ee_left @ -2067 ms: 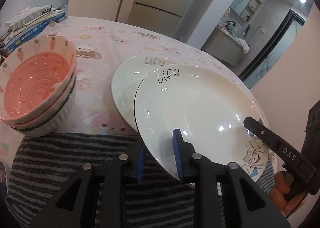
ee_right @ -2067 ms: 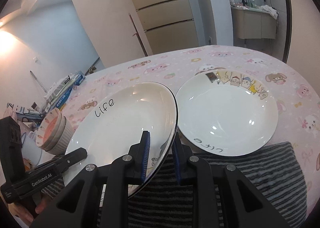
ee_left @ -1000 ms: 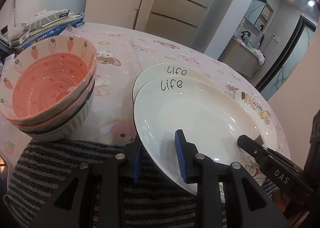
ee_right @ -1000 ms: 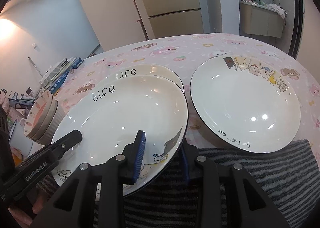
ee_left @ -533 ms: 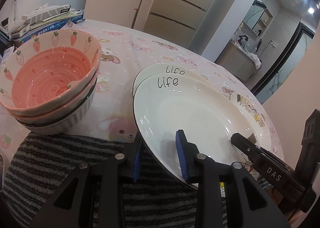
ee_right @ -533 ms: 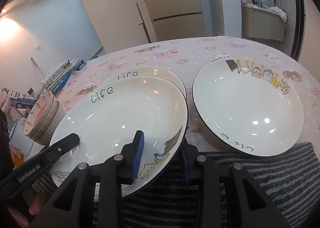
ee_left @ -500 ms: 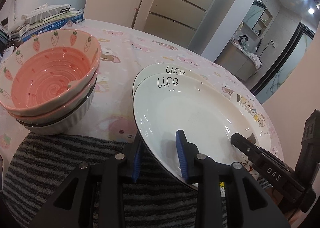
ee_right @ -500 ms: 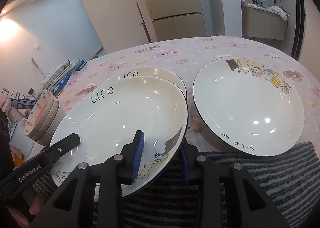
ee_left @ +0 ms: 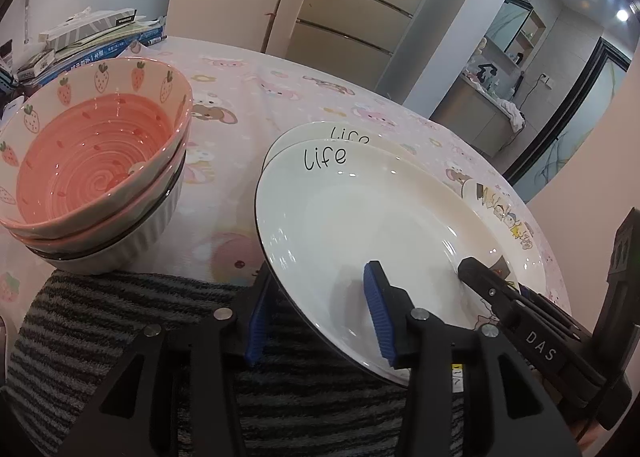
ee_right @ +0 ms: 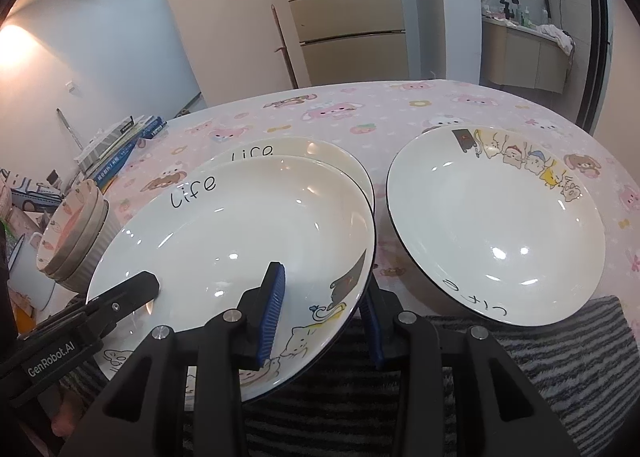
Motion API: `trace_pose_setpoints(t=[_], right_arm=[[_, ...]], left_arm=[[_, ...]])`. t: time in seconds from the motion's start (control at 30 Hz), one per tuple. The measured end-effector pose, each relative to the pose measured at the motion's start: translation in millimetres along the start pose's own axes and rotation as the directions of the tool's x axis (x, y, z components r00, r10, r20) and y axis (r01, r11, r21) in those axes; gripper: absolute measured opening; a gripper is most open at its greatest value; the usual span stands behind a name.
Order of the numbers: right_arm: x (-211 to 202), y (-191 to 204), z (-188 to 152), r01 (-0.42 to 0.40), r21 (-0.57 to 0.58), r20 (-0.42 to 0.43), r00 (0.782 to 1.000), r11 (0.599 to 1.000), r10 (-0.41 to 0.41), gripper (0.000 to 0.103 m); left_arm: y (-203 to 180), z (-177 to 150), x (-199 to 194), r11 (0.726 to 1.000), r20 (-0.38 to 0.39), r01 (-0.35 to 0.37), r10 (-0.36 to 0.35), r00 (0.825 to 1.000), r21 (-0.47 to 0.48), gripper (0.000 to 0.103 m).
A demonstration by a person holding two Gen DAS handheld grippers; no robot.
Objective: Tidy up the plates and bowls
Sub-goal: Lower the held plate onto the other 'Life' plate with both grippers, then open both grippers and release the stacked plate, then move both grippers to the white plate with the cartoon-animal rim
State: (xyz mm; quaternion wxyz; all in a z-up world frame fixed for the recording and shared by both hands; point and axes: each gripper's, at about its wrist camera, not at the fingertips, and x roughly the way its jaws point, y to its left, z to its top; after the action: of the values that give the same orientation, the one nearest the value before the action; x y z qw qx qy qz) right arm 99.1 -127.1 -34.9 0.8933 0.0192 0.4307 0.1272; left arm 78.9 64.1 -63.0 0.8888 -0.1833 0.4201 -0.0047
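**Two grippers at the rim of a stacked white plate**

Left wrist view: The left gripper (ee_left: 318, 315) straddles the near rim of the white glazed plate lettered "life" (ee_left: 360, 213), which lies on a second matching white plate (ee_left: 348, 131) on the pink cartoon-print tablecloth (ee_left: 248, 97). Its blue-padded jaws are opening, the rim between them and the pads clear of it. At nine o'clock stands a stack of strawberry-patterned pink bowls (ee_left: 92, 161) on a ribbed white bowl. At four o'clock the right gripper's black finger reaches over the plate.

Right wrist view: The right gripper (ee_right: 324, 311) spans the same plate's rim at its cartoon-cat edge, jaws opening, pads apart from it. At two o'clock a separate white cartoon-rimmed plate (ee_right: 496, 225) lies just beside the stack.
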Motion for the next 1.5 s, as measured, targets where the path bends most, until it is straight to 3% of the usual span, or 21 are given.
trace_pose_setpoints(t=[0.1,0.17,0.2,0.3,0.53,0.73,1.0,1.07,1.13,1.3,1.4,1.5], right_arm=[[0.0,2.7,3.7,0.022,-0.006,-0.037,0.999,1.000,-0.022,0.039],[2.2,0.3,7.6,0.017,0.010,-0.067,0.998,1.000,-0.016,0.039],[4.3,-0.8,10.0,0.018,0.028,-0.083,0.996,0.999,-0.016,0.039],[8.5,3.4,12.1,0.045,0.058,-0.108,0.993,0.997,-0.038,0.039],[6.6,12.7,8.5,0.094,0.011,-0.093,0.991,0.996,-0.092,0.045],[-7.7,11.0,5.9,0.029,-0.022,-0.096,0.995,0.999,-0.031,0.047],[-9.4,-3.9,3.7,-0.097,0.025,-0.075,0.992,0.995,0.099,0.047],[-8.8,-5.2,4.1,-0.112,0.018,-0.063,0.992,0.994,0.113,0.047],[-8.0,-5.6,4.3,-0.125,0.013,-0.062,0.990,0.992,0.126,0.047],[-22.0,-12.6,5.3,-0.184,0.009,-0.044,0.982,0.983,0.184,0.047],[-46.5,-27.9,7.4,-0.179,-0.002,0.031,0.983,0.984,0.179,0.047],[-75.2,-52.1,13.2,-0.138,0.022,0.130,0.982,0.990,0.134,0.047]], left_arm=[[-0.5,0.5,0.1,1.000,-0.001,0.002,-0.002,1.000,0.006,0.052],[-0.9,0.6,0.2,1.000,-0.001,-0.003,0.003,1.000,0.006,0.064],[-0.4,1.1,0.9,1.000,-0.004,-0.006,0.006,1.000,0.002,0.074],[4.3,1.9,3.9,1.000,-0.023,-0.013,0.012,1.000,-0.026,0.076],[6.3,1.0,2.5,0.999,-0.020,-0.023,0.022,1.000,-0.042,0.076],[9.0,-0.3,-3.1,0.999,-0.001,0.016,-0.016,1.000,-0.037,0.079],[16.7,-2.1,-7.2,0.996,0.009,0.072,-0.071,0.997,-0.059,0.079],[17.5,-1.9,-7.3,0.995,0.009,0.083,-0.082,0.997,-0.061,0.074],[20.6,-1.5,-1.2,0.994,-0.022,0.077,-0.079,0.997,-0.079,0.051],[27.2,-3.5,-6.4,0.990,-0.007,0.098,-0.099,0.995,-0.104,0.048],[16.5,-5.3,-15.2,0.998,0.009,0.035,-0.035,0.999,-0.059,0.049],[-18.9,-8.0,-32.5,0.997,0.063,-0.030,0.025,0.998,0.078,0.049]])
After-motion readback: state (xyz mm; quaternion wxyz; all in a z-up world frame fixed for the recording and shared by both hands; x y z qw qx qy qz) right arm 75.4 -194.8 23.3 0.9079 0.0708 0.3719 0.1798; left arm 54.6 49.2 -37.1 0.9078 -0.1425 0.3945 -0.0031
